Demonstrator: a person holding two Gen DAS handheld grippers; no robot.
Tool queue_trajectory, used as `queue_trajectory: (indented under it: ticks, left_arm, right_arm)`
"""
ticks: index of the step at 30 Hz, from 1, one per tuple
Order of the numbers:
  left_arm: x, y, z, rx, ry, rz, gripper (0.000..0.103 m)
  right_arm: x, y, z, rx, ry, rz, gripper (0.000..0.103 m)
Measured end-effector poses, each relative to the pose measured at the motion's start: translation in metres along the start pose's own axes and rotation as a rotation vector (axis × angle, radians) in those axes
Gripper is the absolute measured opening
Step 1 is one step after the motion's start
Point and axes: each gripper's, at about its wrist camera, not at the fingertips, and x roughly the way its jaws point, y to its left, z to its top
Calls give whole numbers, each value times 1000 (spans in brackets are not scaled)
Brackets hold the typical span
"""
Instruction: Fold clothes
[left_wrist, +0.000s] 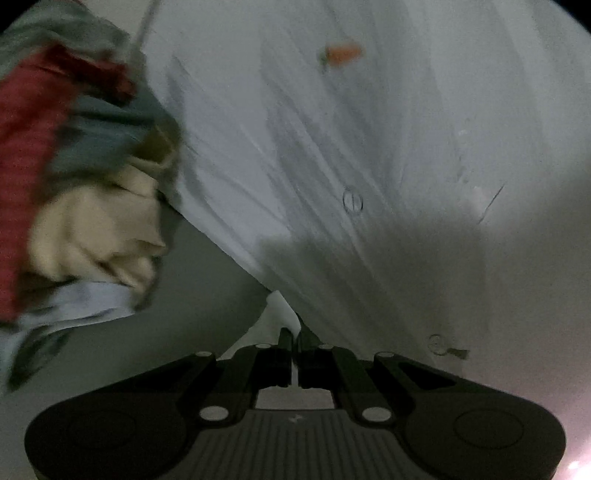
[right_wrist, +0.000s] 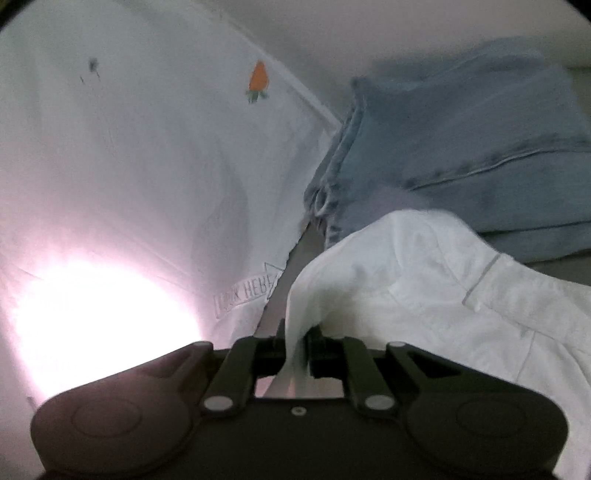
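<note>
Both the left gripper and the right gripper pinch the white shirt, jaws closed on its edge; the cloth spreads forward between them.

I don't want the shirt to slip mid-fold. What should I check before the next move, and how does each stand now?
1. Left gripper pinched on the white shirt: ok, jaws closed on an edge.
2. Right gripper pinched on the shirt: ok, cloth runs between the jaws.
3. Shirt hanging lifted between the grips: ok.
4. Folded jeans out of the way: cannot tell, close beside the shirt.
5. Pile of clothes on the left apart from the shirt: cannot tell, blurred.
</note>
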Motion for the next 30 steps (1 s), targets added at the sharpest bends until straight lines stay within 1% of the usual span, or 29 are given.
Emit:
queue_trajectory:
  ticks: [3,4,5,6,7,8,9,10,11,12,13,14,16,17,18,20,22,24,26,28,30]
  left_arm:
    - [35,-3,-10,62,41,26,4]
    - [46,-4,-13,82,55,35,4]
    - [58,-6,-16,103,69,43,4]
    - [69,-7,-19,123,83,52,9]
    - [81,-8,-22,144,96,61,11]
    - [92,-9,-26,164,110,69,13]
    - [104,-10,-29,185,124,78,17]
    - [115,-11,-32,205,138,87,22]
    - [110,-11,-33,212,134,92,33]
    - [103,-11,-33,217,128,96,46]
    - [95,-12,-33,222,121,100,51]
    - [88,-12,-33,227,115,105,57]
    - [66,-8,-41,236,134,107,59]
    - [55,-5,-46,240,145,108,61]
    - [42,-3,-54,252,158,112,64]
    - [16,1,-76,283,193,116,66]
    - [-4,5,-101,341,237,119,67]
    - [-25,10,-127,395,278,130,69]
    - [-42,20,-149,410,309,142,71]
    - [-56,30,-166,433,317,146,74]
    - [-62,30,-176,525,310,137,78]
  right_arm:
    - [33,6,-8,-46,27,-73,13]
    - [42,7,-11,-55,33,-94,16]
    - [51,6,-15,-59,39,-114,22]
    - [58,3,-17,-57,43,-128,24]
    - [63,0,-19,-52,48,-137,27]
    - [65,-1,-21,-52,50,-133,38]
    - [64,0,-21,-60,45,-115,46]
    - [62,1,-21,-72,39,-99,64]
    - [58,5,-20,-102,28,-91,86]
    - [50,13,-21,-147,15,-96,94]
    - [42,20,-22,-194,2,-101,101]
    - [33,26,-25,-258,-7,-99,101]
    - [13,39,-32,-392,-14,-97,102]
    - [0,46,-41,-482,-11,-107,102]
    - [-11,50,-50,-561,-10,-121,102]
    - [-38,54,-75,-725,-10,-167,102]
    - [-68,52,-105,-865,-10,-205,102]
    - [-95,44,-131,-964,-1,-211,102]
    - [-119,32,-160,-1052,5,-227,102]
    - [-137,21,-187,-1110,26,-243,102]
    - [-149,10,-210,-1184,50,-244,102]
